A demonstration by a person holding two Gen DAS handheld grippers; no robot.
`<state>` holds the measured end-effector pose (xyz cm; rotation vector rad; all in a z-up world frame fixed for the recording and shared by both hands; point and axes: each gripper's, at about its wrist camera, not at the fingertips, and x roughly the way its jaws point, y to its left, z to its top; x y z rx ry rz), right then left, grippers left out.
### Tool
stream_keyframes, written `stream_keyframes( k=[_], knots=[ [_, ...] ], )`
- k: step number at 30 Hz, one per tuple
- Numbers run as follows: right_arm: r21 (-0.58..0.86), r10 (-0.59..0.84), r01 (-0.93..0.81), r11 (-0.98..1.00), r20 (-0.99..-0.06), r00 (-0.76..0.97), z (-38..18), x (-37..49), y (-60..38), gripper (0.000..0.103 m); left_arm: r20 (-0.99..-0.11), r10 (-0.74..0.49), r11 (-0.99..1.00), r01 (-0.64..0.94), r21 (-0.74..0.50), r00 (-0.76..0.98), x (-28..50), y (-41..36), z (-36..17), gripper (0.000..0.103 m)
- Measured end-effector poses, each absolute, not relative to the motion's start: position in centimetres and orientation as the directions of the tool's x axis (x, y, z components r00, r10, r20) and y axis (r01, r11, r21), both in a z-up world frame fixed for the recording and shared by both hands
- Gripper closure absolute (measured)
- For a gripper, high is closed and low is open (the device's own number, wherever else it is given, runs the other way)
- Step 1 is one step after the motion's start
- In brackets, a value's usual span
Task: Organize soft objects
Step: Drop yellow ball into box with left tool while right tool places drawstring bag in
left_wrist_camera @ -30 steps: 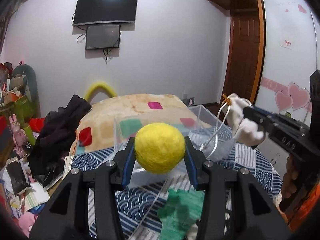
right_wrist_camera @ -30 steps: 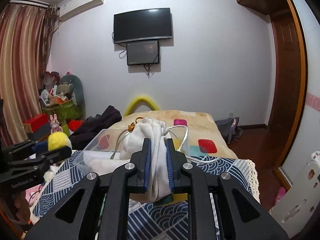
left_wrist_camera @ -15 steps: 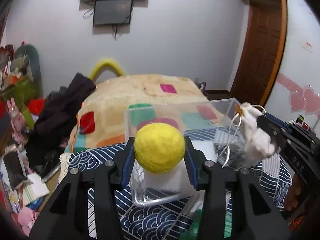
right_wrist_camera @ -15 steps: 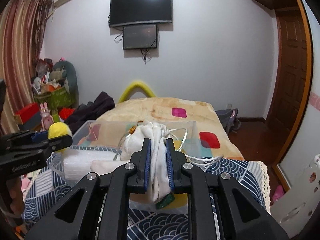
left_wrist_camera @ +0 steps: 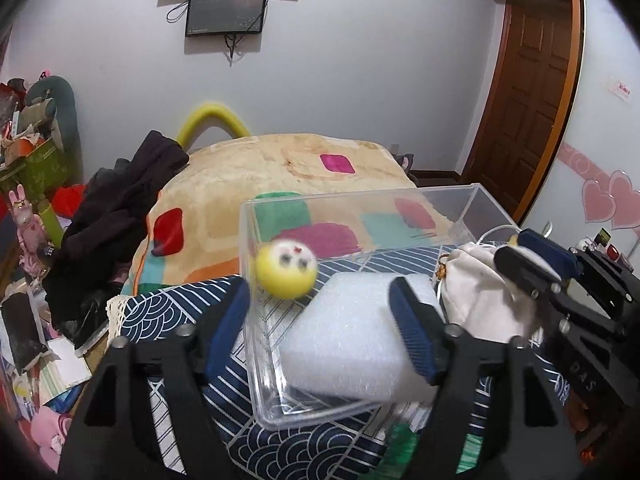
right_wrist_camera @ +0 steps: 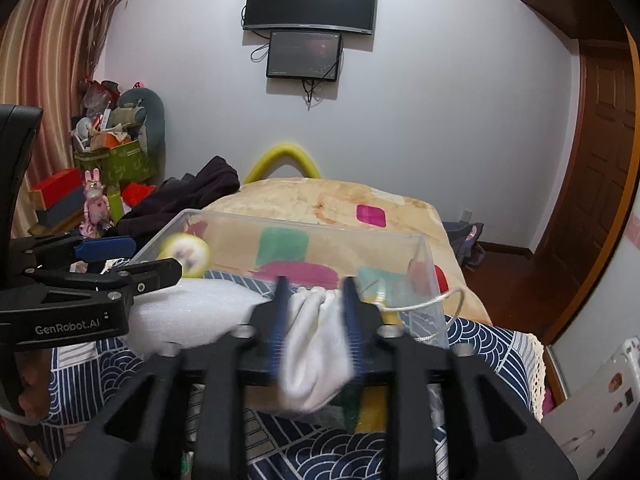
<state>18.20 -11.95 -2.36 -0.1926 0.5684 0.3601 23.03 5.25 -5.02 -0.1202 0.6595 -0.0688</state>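
A clear plastic box [left_wrist_camera: 360,200] [right_wrist_camera: 304,226] stands on the blue patterned table cloth. My left gripper [left_wrist_camera: 320,308] is open over the box's near left corner. The yellow ball [left_wrist_camera: 286,270] [right_wrist_camera: 186,254] with a face is loose and blurred, inside the box by its left wall. A white foam block [left_wrist_camera: 352,332] [right_wrist_camera: 192,304] lies in the box. My right gripper [right_wrist_camera: 314,312] has spread its jaws; the white drawstring pouch [right_wrist_camera: 316,352] [left_wrist_camera: 480,300] still hangs between them, blurred, over the box's right side.
A green cloth [left_wrist_camera: 400,452] lies on the table in front of the box. A bed with a patterned blanket [left_wrist_camera: 280,176] is behind the table. Dark clothes [left_wrist_camera: 116,216] and clutter pile up at the left. A wooden door [left_wrist_camera: 532,88] is at the right.
My left gripper opened and let the yellow ball drop into the box. My right gripper's jaws spread apart around the white pouch. Both grippers tilted down over the box.
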Motion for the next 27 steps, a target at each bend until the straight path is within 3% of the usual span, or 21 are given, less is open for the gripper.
stream_keyframes(
  k=[4, 9, 12, 20, 22, 27],
  knots=[
    [-0.055, 0.297, -0.382, 0.923, -0.529, 0.795, -1.9, 17.5, -12.6, 0.045, -0.603, -0.08, 0.994, 0.015, -0.112, 0.794, 22.2, 5.1, -4.6, 0.015],
    [-0.056, 0.299, -0.378, 0.924, -0.511, 0.806, -1.1, 16.6, -13.4, 0.042, -0.587, -0.082, 0.995, 0.029, -0.1, 0.805, 20.5, 4.7, -3.6, 0.008],
    [-0.032, 0.312, -0.377, 0.926, -0.498, 0.809, -0.6, 15.8, -14.3, 0.032, -0.566, -0.085, 0.995, 0.042, -0.088, 0.82, 18.9, 4.2, -3.0, 0.006],
    [-0.048, 0.309, -0.369, 0.928, -0.455, 0.836, 0.3, 13.2, -15.7, 0.026, -0.537, -0.074, 0.996, 0.093, 0.008, 0.84, 14.4, 2.1, -3.1, 0.001],
    [-0.048, 0.307, -0.367, 0.929, -0.452, 0.838, 0.3, 12.8, -16.1, 0.021, -0.545, -0.076, 0.994, 0.106, 0.023, 0.835, 13.4, 1.4, -3.9, 0.001],
    [-0.062, 0.278, -0.348, 0.935, -0.479, 0.833, -0.8, 11.9, -17.1, 0.021, -0.615, -0.095, 0.989, 0.144, 0.03, 0.783, 12.0, 0.2, -6.8, 0.001]
  ],
)
